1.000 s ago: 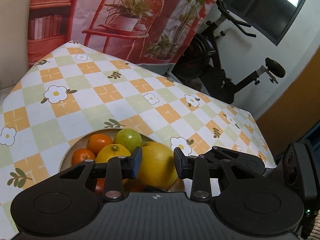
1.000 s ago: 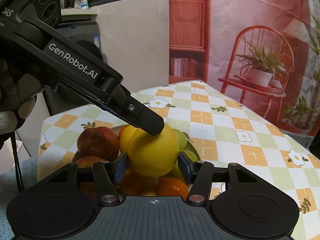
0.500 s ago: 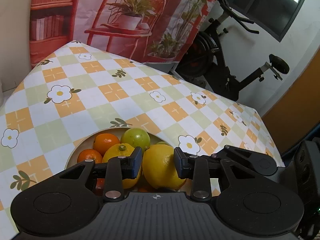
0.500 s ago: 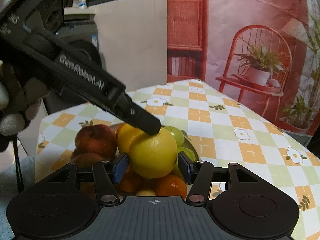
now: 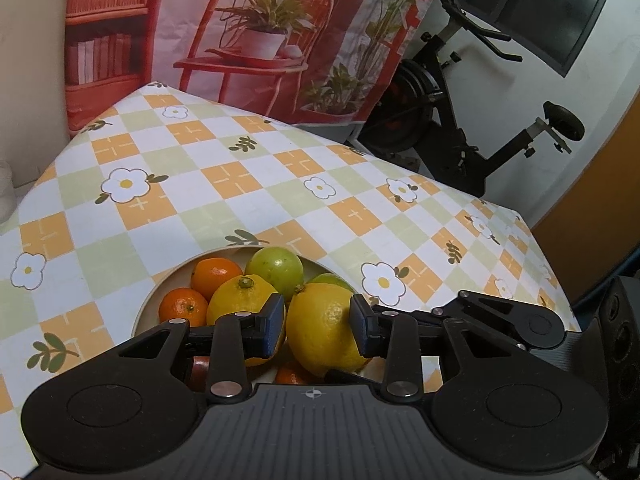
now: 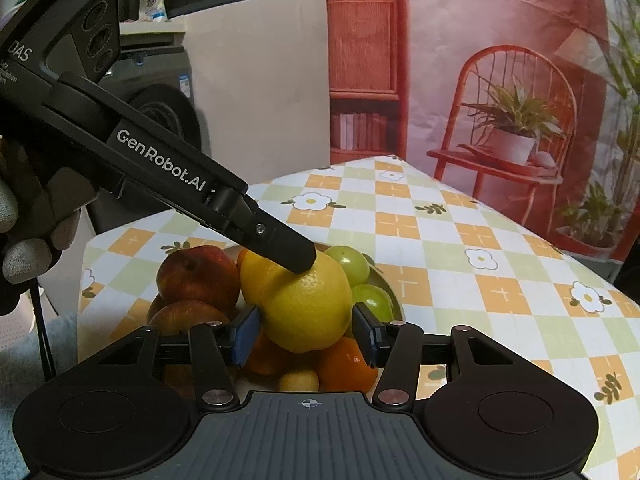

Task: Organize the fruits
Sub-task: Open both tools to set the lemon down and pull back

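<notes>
A round beige bowl [image 5: 149,304] on the checked tablecloth holds a pile of fruit. A big yellow lemon [image 5: 322,328] [image 6: 308,310] lies on top. My left gripper [image 5: 318,326] straddles it with a pad close on each side; from the right wrist view its finger [image 6: 280,246] rests on the lemon's top. My right gripper [image 6: 306,334] is open, its pads either side of the same lemon with small gaps. Around it lie a second lemon [image 5: 240,300], tangerines [image 5: 214,276], green fruits [image 5: 276,268] and red apples [image 6: 196,276].
The flowered checked tablecloth [image 5: 248,184] covers the table beyond the bowl. An exercise bike [image 5: 460,128] stands past the table's far edge. A printed backdrop [image 6: 500,112] hangs behind, and a washing machine [image 6: 160,92] stands to the left.
Both grippers have drawn back a little and the lemon has settled lower onto the pile. The left gripper's pads now flank the lemon more closely.
</notes>
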Available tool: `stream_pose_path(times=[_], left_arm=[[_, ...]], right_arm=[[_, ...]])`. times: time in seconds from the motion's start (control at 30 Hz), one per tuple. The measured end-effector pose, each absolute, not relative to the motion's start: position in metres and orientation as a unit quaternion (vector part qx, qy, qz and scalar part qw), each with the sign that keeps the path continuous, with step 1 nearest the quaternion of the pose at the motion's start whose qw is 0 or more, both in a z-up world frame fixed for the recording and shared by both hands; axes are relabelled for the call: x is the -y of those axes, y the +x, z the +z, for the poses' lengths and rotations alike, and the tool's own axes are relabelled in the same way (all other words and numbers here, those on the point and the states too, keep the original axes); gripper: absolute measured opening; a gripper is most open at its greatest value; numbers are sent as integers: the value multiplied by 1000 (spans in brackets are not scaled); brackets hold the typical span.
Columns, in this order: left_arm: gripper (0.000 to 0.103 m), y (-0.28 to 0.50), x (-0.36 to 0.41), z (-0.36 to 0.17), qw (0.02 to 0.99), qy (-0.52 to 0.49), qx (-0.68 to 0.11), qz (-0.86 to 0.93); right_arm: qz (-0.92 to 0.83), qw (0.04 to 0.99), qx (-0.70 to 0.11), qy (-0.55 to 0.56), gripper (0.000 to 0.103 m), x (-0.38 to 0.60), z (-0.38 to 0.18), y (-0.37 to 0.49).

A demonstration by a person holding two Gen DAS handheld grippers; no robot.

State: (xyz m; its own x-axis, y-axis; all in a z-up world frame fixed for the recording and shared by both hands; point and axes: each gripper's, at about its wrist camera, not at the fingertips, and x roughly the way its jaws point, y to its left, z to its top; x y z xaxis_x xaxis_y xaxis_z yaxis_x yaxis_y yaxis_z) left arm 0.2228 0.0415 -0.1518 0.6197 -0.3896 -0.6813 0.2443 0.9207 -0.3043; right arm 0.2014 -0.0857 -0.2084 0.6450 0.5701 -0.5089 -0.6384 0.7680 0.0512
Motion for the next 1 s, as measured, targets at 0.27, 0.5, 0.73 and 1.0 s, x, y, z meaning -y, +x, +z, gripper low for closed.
stream_pose_path(times=[0.27, 0.5, 0.73, 1.0], left_arm=[[46, 204, -46, -137, 914, -76, -371, -143], [76, 171, -54, -117, 936, -63, -331, -107], [97, 137, -50, -102, 959, -19, -278, -60], [99, 108, -39, -89, 971, 7, -235, -36]], right_arm=[[316, 914, -248, -58, 55, 94, -200, 192], [294, 925, -238, -42, 76, 102, -193, 178], [265, 938, -222, -11, 98, 119, -182, 162], [243, 944, -215, 53, 103, 146, -163, 148]])
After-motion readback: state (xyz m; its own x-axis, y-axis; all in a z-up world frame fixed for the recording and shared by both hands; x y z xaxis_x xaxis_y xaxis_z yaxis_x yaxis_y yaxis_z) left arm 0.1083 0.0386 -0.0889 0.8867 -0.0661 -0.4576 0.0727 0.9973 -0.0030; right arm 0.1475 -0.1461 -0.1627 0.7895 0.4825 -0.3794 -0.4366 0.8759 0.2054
